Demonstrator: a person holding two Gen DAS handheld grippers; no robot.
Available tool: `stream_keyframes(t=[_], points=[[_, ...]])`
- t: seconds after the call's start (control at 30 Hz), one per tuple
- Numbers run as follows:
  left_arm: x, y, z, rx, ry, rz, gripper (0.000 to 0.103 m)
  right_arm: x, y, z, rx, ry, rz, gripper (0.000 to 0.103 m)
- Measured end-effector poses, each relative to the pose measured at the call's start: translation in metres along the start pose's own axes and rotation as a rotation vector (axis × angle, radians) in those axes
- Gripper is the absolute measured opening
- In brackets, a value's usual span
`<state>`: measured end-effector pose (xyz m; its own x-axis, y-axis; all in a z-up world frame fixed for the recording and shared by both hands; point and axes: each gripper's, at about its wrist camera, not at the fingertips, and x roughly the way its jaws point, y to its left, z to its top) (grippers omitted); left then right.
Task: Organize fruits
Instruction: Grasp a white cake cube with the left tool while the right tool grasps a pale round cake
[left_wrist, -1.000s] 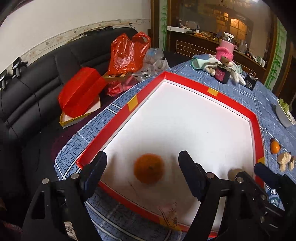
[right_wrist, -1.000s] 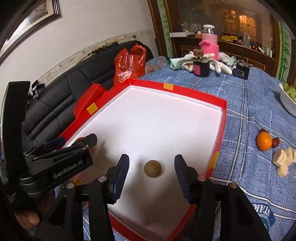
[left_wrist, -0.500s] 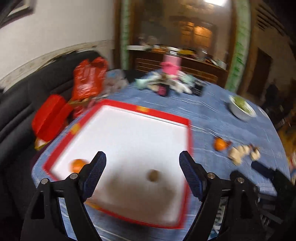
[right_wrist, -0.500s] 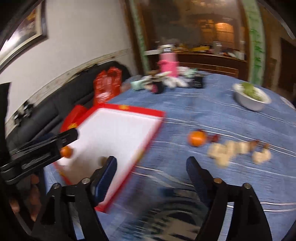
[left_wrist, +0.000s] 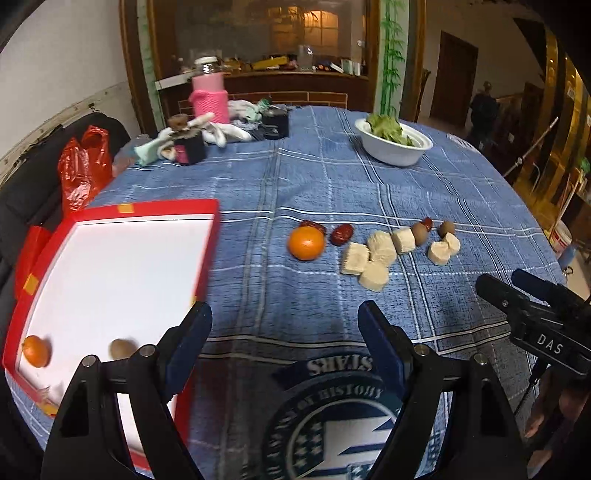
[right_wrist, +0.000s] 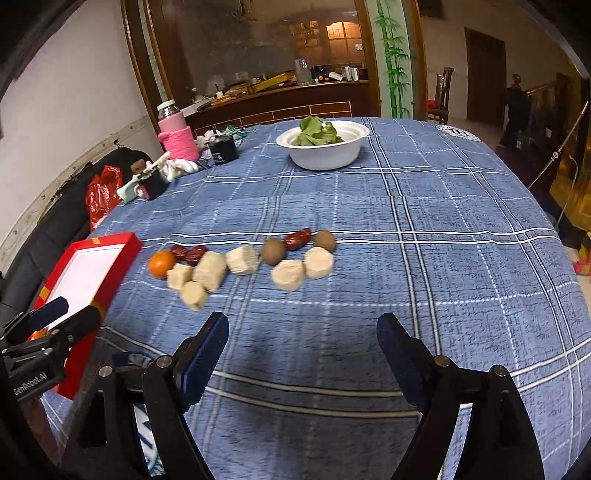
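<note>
A red-rimmed white tray (left_wrist: 212, 236) (right_wrist: 122, 242) lies at the table's left. An orange (left_wrist: 36, 350) and a small brown fruit (left_wrist: 122, 348) lie in its near corner. On the blue cloth sits a row: an orange (left_wrist: 306, 242) (right_wrist: 161, 263), red dates (left_wrist: 341, 233) (right_wrist: 188, 253), pale chunks (left_wrist: 373, 258) (right_wrist: 210, 271) and brown fruits (left_wrist: 419, 232) (right_wrist: 273, 251). My left gripper (left_wrist: 284, 332) is open and empty above the cloth, just right of the tray. My right gripper (right_wrist: 303, 343) is open and empty, short of the row.
A white bowl of greens (left_wrist: 392, 142) (right_wrist: 323, 144) stands at the far side. A pink-sleeved jar (left_wrist: 208, 98) (right_wrist: 177, 134), dark small jars (left_wrist: 275, 123) and cloths sit at the far left. A red bag (left_wrist: 83, 168) lies on the black sofa beyond the edge.
Both grippers have swung right, away from the tray toward the row of fruit on the cloth. The orange and brown fruit stay in the tray. Both grippers remain open.
</note>
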<state>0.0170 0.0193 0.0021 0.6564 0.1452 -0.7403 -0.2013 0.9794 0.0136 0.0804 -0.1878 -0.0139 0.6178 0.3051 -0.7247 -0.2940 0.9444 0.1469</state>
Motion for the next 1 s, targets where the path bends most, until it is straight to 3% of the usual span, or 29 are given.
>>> stream_keyframes(t=[0.07, 0.27, 0.4, 0.6, 0.83, 1.0], points=[[0.004, -0.004, 0.0, 0.007, 0.004, -0.003, 0.082, 0.005, 0.0, 0.0, -0.001, 0.011, 0.003, 0.08], [0.016, -0.003, 0.001, 0.0, 0.027, -0.005, 0.082, 0.039, 0.009, 0.017, 0.003, 0.078, 0.043, 0.053], [0.022, 0.005, 0.005, -0.032, 0.034, -0.01, 0.082, 0.062, 0.018, 0.025, 0.01, 0.104, 0.012, 0.05], [0.031, 0.005, 0.009, -0.042, 0.046, -0.019, 0.082, 0.078, 0.02, 0.033, 0.023, 0.125, -0.037, 0.03], [0.037, -0.015, 0.019, -0.001, 0.042, -0.036, 0.082, 0.073, 0.017, 0.032, 0.025, 0.121, -0.022, 0.029], [0.055, -0.031, 0.028, 0.018, 0.065, -0.04, 0.082, 0.055, 0.009, 0.03, 0.053, 0.068, 0.02, 0.029]])
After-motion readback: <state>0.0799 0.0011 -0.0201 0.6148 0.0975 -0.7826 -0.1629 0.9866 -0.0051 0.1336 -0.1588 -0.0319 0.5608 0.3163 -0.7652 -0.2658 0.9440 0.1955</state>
